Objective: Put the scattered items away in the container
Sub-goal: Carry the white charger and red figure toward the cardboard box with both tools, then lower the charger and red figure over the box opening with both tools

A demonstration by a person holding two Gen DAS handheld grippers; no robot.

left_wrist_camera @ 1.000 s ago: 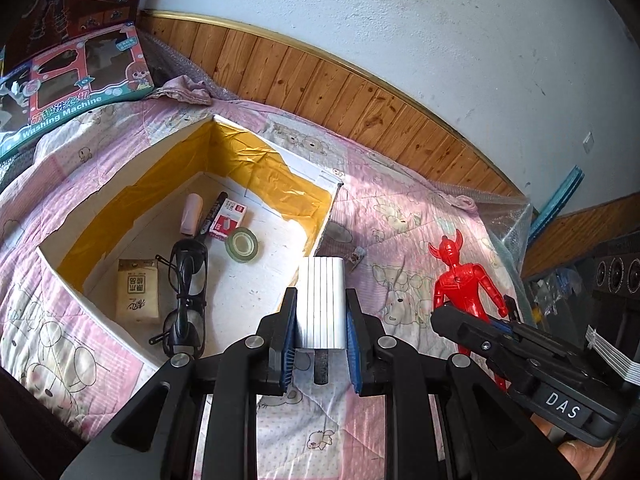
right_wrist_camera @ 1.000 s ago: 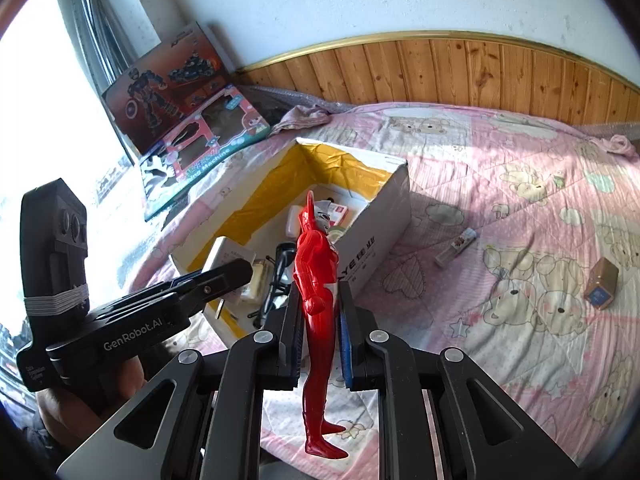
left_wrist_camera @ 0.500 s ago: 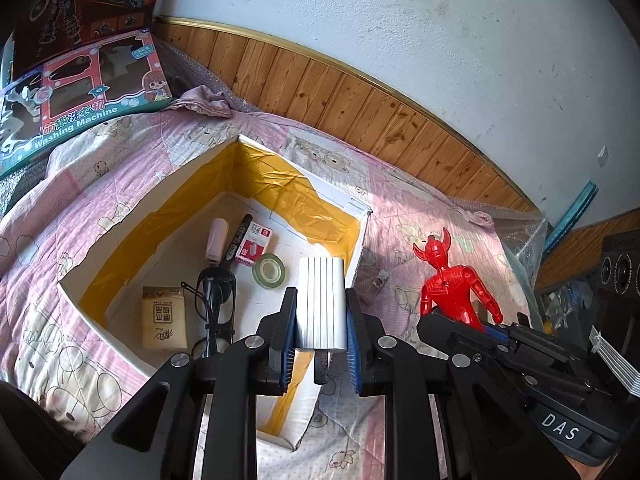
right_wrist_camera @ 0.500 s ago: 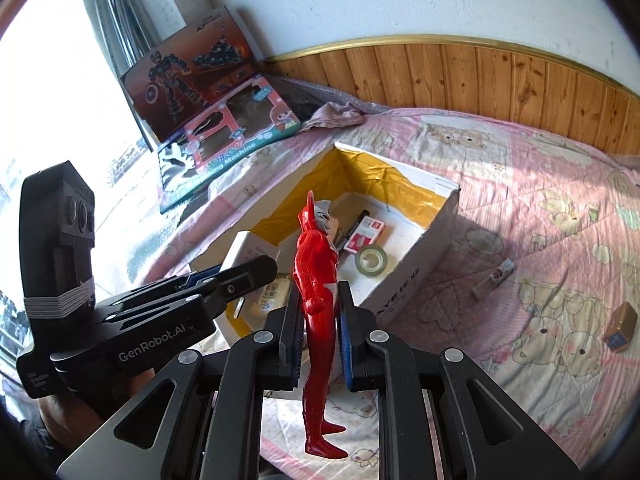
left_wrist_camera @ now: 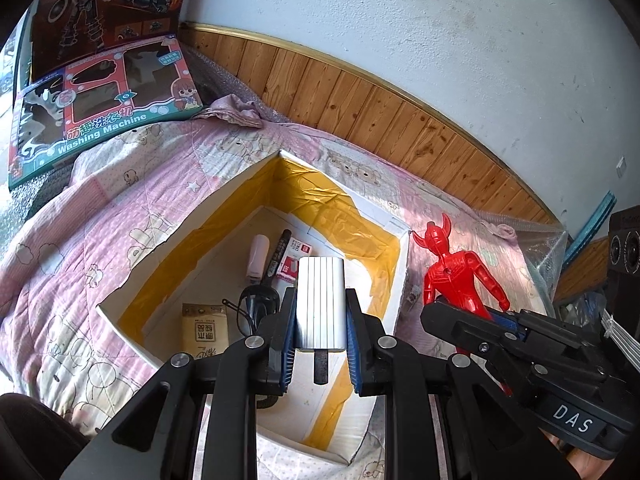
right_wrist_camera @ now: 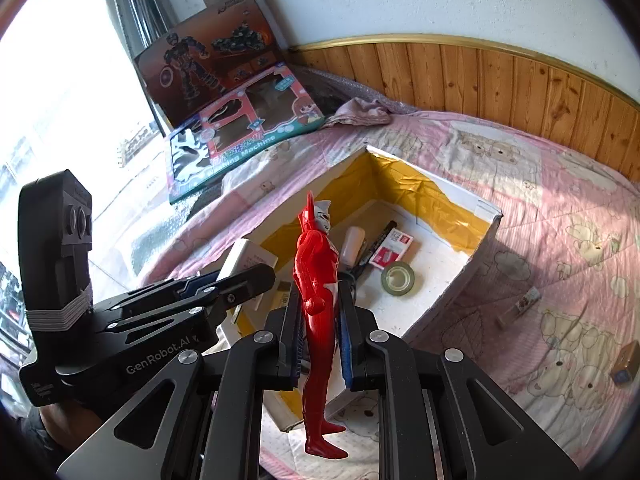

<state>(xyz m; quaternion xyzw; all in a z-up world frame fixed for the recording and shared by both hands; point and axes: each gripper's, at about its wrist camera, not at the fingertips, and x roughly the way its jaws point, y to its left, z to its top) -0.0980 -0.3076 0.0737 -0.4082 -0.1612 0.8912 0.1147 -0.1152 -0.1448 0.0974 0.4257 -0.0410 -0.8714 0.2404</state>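
Note:
My left gripper [left_wrist_camera: 320, 320] is shut on a white ribbed power bank [left_wrist_camera: 320, 300], held over the near part of an open cardboard box [left_wrist_camera: 224, 200] lined with yellow tape. In the box lie a pink tube [left_wrist_camera: 256, 256], a marker [left_wrist_camera: 280, 252], black glasses [left_wrist_camera: 256, 300] and a brown packet [left_wrist_camera: 204, 328]. My right gripper [right_wrist_camera: 320, 332] is shut on a red toy figure [right_wrist_camera: 318, 300], upright above the box's near corner [right_wrist_camera: 472, 204]. A tape roll [right_wrist_camera: 397, 278] and a red-and-white packet [right_wrist_camera: 390, 254] also lie inside. The left gripper [right_wrist_camera: 224, 288] shows beside the figure.
The box sits on a pink quilted bed. On the quilt to its right lie a small stick-shaped item [right_wrist_camera: 520, 306] and a small brown box [right_wrist_camera: 624, 364]. Two toy cartons [right_wrist_camera: 240, 132] lean at the bed's far left, against wood panelling. A speaker [left_wrist_camera: 624, 248] stands at right.
Both grippers have moved forward with their loads, from beside the box to above its near end. Their grips have not changed.

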